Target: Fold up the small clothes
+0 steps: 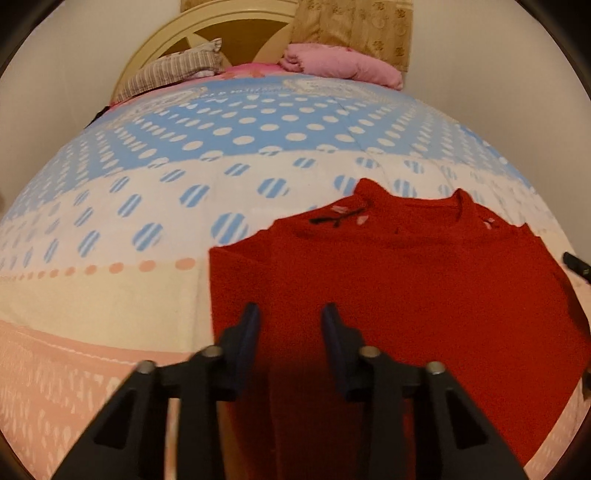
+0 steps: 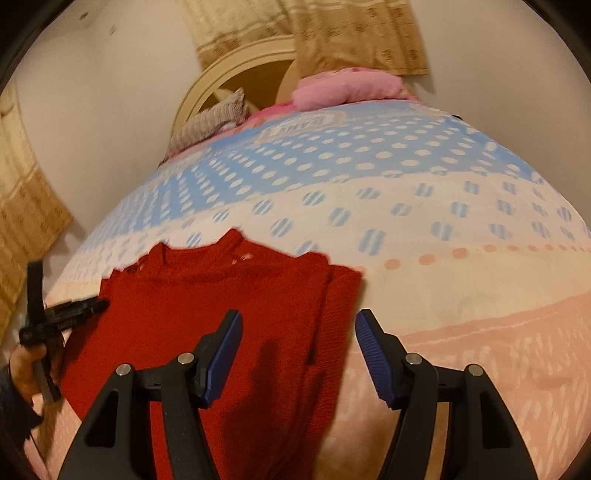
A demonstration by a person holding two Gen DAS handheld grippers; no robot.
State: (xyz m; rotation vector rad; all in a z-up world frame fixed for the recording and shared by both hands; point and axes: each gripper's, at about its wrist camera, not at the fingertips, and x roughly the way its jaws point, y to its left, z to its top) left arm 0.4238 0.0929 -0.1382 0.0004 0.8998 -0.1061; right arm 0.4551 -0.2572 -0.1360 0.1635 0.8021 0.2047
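Soft bed [image 1: 110, 229], cotton sheet in blue, cream and peach polka dots; curved wooden headboard [image 1: 221, 26] far off. Red knitted sweater [image 1: 406, 280] flat on near side, sleeves tucked in. Left gripper [image 1: 291, 314] fingers narrowly apart over knit, pinching nothing. Right gripper [image 2: 298, 321] fingers wide, empty, above sweater's right edge.

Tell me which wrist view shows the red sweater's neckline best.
The left wrist view: the red sweater lies with its whole collar facing the camera, label included. The right wrist view shows the red sweater too, but its collar sits further off and blurred.
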